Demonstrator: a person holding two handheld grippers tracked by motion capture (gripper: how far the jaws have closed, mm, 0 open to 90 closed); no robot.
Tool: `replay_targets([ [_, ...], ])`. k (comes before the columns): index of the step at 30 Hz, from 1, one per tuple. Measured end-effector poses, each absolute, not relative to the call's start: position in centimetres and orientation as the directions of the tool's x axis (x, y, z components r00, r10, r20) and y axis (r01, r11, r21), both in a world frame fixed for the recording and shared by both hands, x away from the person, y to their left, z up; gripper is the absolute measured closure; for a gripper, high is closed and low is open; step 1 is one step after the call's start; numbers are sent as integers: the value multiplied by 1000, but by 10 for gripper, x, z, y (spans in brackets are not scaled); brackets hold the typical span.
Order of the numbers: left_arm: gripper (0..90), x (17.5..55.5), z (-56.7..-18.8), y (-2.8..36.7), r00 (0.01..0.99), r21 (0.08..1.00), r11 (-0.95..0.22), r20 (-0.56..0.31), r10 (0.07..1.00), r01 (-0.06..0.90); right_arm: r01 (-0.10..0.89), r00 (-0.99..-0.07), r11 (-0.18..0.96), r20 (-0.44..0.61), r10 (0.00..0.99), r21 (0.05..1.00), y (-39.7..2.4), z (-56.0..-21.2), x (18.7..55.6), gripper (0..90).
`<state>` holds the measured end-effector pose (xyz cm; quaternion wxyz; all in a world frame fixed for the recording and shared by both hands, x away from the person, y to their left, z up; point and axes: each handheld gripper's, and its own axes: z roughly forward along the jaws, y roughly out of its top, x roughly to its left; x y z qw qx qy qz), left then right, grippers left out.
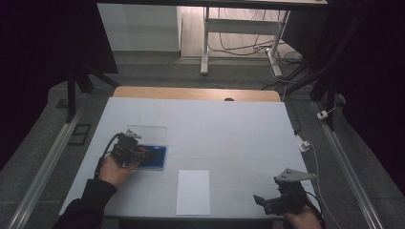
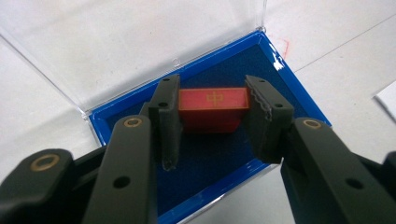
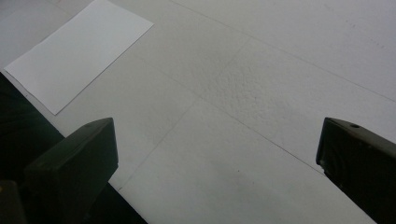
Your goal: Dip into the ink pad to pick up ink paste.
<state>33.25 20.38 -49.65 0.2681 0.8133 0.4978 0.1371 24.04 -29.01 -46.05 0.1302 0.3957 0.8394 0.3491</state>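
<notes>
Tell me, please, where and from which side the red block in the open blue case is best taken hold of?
Grip the red block by its two short ends, coming straight down from above. It lies flat on the blue case lining, long side across, and the walls block a sideways approach. The left tongs already clamp it exactly so, one pad on each end; the clear lid is folded back, leaving the top free.

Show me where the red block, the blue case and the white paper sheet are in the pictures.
red block (image 2: 212, 99), left gripper view, on its top face.
blue case (image 2: 303, 100), left gripper view, on its right rim.
white paper sheet (image 1: 193, 192), high view, on its middle.
</notes>
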Motion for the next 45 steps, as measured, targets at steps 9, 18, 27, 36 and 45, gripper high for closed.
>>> replay_targets([
  [9,589,330,-496,199,465,569,-381,-4,885,729,574,-652,442,58,756,689,-290,-461,241,0],
  [18,586,330,-497,208,472,591,-351,-58,879,726,567,-657,445,55,751,694,-290,-460,240,0],
  [27,583,328,-495,208,487,606,-375,-24,873,702,565,-660,449,52,750,692,-290,-460,240,0],
  [36,583,323,-485,210,482,647,-356,-21,876,674,564,-661,450,50,749,693,-290,-460,239,0],
  [45,583,319,-477,211,471,676,-325,-38,881,662,562,-662,452,49,748,693,-290,-460,239,0],
])
